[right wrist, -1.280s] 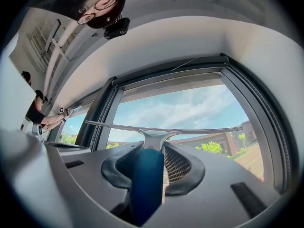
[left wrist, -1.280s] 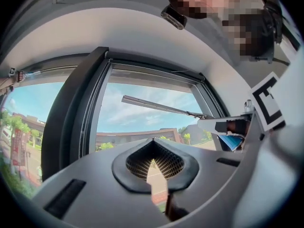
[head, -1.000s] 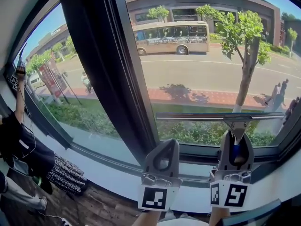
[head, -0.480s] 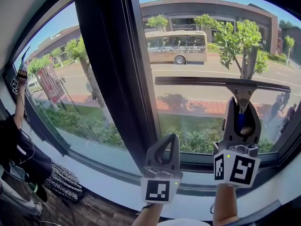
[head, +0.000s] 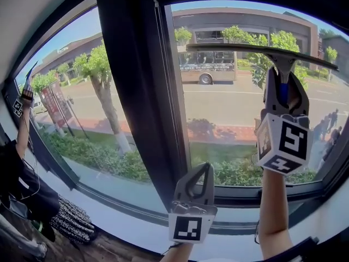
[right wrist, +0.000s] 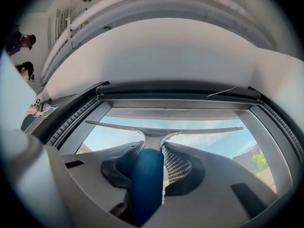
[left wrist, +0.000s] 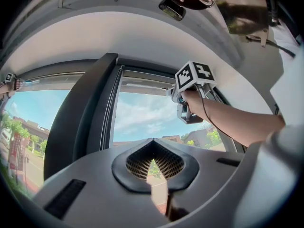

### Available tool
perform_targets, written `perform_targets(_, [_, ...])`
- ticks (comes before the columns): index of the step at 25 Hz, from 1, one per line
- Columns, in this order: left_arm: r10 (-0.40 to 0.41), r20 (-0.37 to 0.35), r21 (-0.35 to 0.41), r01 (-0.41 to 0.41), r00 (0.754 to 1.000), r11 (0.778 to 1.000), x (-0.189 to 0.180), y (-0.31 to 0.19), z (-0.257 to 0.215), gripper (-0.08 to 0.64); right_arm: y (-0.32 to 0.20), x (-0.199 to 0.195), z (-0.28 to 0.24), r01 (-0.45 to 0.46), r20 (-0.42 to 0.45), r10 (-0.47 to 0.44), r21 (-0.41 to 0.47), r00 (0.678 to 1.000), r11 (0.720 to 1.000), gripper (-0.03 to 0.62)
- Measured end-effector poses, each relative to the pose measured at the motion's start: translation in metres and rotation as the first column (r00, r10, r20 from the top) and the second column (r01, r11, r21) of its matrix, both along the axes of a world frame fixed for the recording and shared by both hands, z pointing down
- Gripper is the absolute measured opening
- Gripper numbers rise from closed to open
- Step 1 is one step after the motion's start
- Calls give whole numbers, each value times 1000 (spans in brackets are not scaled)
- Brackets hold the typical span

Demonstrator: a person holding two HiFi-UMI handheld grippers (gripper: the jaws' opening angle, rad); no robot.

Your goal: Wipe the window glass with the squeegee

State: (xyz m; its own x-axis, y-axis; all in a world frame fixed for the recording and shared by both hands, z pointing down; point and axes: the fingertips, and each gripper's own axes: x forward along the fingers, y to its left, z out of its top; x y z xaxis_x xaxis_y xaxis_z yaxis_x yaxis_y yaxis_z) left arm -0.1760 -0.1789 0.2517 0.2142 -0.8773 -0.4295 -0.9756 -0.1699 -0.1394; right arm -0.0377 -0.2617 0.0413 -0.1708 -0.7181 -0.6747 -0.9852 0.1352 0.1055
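Note:
The squeegee has a long metal blade held level near the top of the right window pane. My right gripper is raised high and shut on its blue handle. In the right gripper view the blade lies just under the upper window frame; whether it touches the glass I cannot tell. My left gripper hangs low by the sill, left of the right arm, shut with nothing in it. In the left gripper view its tips meet, and the right gripper's marker cube shows above.
A thick dark mullion splits the window left of the wiped pane. A white sill runs below. At the far left a person stands with an arm raised at the left pane. Outside are a street, a bus and trees.
My right gripper has lifted the squeegee from the bottom of the pane up to near its top. The left gripper has stayed low by the sill.

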Motion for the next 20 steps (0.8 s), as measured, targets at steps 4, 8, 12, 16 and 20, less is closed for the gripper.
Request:
perform_targets(4, [32,3,13,-32,999,999,6,3,-6,2,-11,-8,-29,7,7,-7,-9,1000,1000,127])
perform_targets(8, [51,13,19,-52,999,998,8,6,-7,2,-20,-14,-44,4,13,-3,-19,1000,1000,127])
perform_targets(12, [48,31,15,-49,998,999,6,12,-5,2,-19,-17,-56,-23,3,23,-20,1000,1000,127])
perform_targets(16, [48,13,27,-49,999,998,2,9,-10,3,-24,-25,-66,-25,-20,24,-32,999,999,127])
perform_targets(20, [52,9,33,-52,999,998,2,8,-14,2,-27,-34,-73,-25,-50,24,-34,998,999,127])
